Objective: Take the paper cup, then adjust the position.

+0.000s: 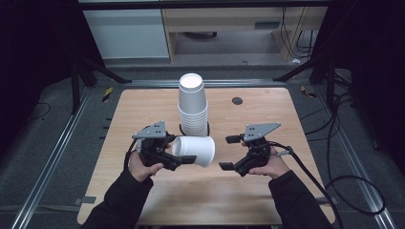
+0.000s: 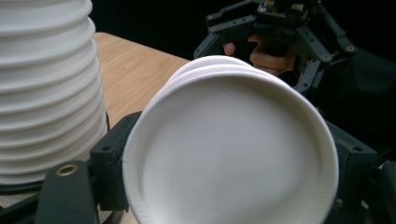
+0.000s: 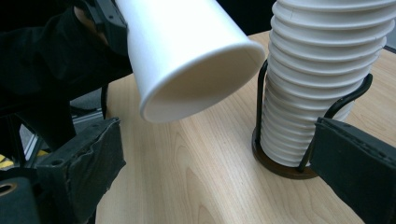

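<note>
I see the wooden worktop (image 1: 267,191) carrying a tall stack of white paper cups (image 1: 193,105), upside down in a black wire holder (image 3: 280,165) near the far middle. My left claw (image 1: 184,161) grips a single white paper cup (image 1: 195,150) on its side, held above the worktop just in front of the stack. My right claw (image 1: 228,152) is spread wide, empty, just beside the cup's mouth.

White cup (image 3: 187,51) on side above table (image 3: 196,186); cup stack (image 3: 317,79) in wire holder (image 3: 280,163).
</note>
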A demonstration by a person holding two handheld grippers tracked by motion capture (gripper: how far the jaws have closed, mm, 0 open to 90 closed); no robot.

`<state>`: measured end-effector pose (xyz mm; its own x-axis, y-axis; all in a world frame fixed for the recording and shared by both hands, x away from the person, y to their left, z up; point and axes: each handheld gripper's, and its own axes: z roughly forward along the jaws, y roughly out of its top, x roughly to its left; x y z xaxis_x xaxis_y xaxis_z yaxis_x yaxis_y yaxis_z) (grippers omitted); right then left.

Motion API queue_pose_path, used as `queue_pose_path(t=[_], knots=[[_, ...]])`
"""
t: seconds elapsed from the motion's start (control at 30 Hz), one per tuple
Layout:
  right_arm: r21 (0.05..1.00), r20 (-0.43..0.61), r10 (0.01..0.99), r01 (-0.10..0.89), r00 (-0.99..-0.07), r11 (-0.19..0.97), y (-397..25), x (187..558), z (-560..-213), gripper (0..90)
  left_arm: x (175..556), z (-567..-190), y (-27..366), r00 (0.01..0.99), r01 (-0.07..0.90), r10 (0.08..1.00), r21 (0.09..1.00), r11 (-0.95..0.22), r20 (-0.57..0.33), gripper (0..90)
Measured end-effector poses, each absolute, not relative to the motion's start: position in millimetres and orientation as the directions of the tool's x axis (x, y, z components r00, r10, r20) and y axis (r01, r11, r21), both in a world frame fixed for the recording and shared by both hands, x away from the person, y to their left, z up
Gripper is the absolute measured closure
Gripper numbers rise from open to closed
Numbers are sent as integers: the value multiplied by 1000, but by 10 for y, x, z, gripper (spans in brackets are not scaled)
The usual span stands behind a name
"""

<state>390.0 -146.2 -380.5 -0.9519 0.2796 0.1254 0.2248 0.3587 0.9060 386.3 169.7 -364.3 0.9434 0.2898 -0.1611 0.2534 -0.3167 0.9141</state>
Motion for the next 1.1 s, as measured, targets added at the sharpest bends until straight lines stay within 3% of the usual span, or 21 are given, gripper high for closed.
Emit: queue_pose_path(t=[1.1], knots=[[904,171,260,256,-950,342,-1328,3918,-3915,36,3877,-3746,1562,953,238,251,930,-280,-169,200]])
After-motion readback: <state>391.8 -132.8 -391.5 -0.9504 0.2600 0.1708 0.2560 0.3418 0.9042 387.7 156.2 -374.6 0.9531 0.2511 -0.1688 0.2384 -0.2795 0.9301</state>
